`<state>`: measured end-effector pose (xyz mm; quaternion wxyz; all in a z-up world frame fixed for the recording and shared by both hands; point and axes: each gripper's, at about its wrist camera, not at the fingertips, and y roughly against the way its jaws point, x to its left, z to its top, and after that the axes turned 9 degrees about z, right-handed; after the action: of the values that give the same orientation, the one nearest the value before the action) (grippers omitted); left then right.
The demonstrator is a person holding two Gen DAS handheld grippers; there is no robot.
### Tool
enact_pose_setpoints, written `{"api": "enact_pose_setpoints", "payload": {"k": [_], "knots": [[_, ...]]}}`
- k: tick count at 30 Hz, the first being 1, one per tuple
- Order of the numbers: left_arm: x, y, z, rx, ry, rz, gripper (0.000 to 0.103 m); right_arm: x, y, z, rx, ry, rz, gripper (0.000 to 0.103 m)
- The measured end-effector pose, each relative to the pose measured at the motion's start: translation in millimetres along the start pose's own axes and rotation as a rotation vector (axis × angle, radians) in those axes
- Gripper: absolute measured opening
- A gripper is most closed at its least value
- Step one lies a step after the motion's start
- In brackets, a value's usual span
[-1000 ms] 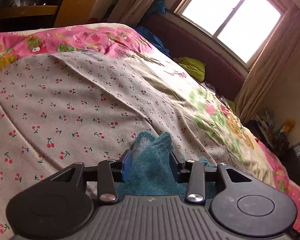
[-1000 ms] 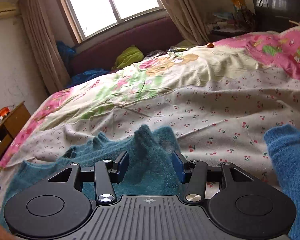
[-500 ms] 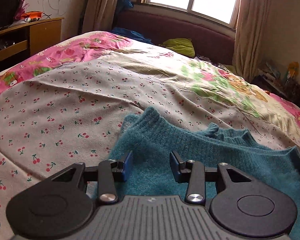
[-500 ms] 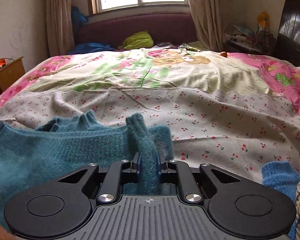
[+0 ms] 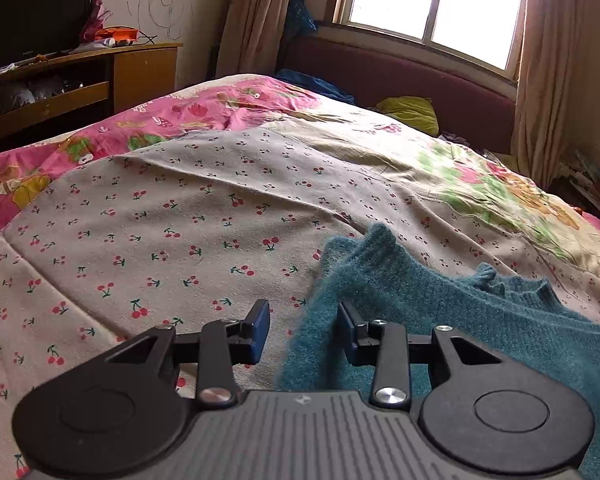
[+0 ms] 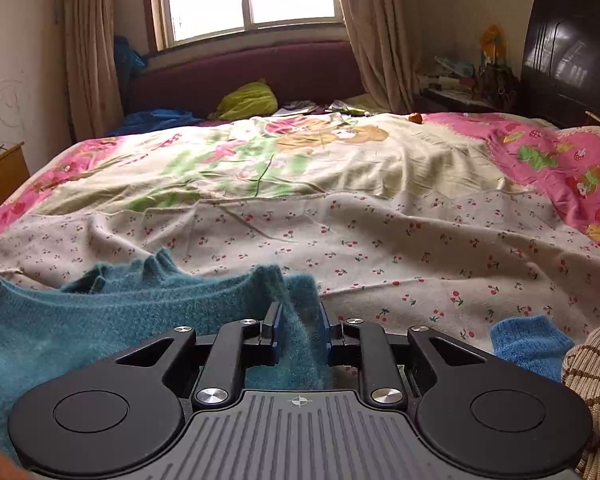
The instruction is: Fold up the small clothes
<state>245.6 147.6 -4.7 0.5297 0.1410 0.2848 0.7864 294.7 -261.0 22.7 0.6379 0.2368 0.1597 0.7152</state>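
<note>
The teal knit sweater (image 5: 440,312) lies spread on the bed (image 5: 148,240) near its front edge. The left tool (image 5: 304,328) gapes, holding nothing; the right tool (image 6: 298,330), half open, loosely straddles a sleeve fold. Laying out seems done; next, grip an edge for folding.

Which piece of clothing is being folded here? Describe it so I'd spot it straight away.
Start at the big bed with the cherry-print sheet. At its near edge, right in front of both claws, lies a fuzzy teal sweater spread flat. The small sock beside it is brighter blue, and the knit by that is tan with stripes.
</note>
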Motion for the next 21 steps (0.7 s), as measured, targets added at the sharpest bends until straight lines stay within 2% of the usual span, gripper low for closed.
{"api": "enact_pose_setpoints", "payload": {"k": [2,5,7,8,11,13,16,18,21], "knots": [[1.6,9.3,-4.7,-0.030,-0.012,0.008,0.049,17.0,2.7,-4.7,-0.002,0.026,0.065,0.022],[7.3,8.1,-12.7,0.002,0.017,0.003,0.050,43.3,-11.3,-20.2,0.057,0.070,0.146,0.023],[9.7,2.6,-19.8,0.013,0.007,0.015,0.053,53.0,-36.6,-34.9,0.152,0.076,0.120,0.024],[9.8,1.6,-21.5,0.012,-0.004,0.025,0.058,55.5,-45.8,-41.2,0.171,0.086,0.109,0.024],[11.3,1.2,-20.2,0.012,-0.023,0.034,0.063,64.4,-45.8,-40.5,0.155,0.121,0.083,0.024],[15.1,0.7,-18.5,0.024,-0.007,0.029,0.064,65.0,-35.1,-34.0,0.135,0.077,0.126,0.025],[18.3,7.3,-18.1,0.024,0.049,0.030,0.063,81.2,-23.9,-30.8,0.110,0.113,0.181,0.025],[19.6,15.3,-19.8,0.013,0.068,0.025,0.063,92.3,-27.2,-33.7,0.127,0.126,0.217,0.025],[19.1,22.0,-26.9,0.016,0.044,0.032,0.063,109.2,-51.5,-48.7,0.201,0.185,0.177,0.027]]}}
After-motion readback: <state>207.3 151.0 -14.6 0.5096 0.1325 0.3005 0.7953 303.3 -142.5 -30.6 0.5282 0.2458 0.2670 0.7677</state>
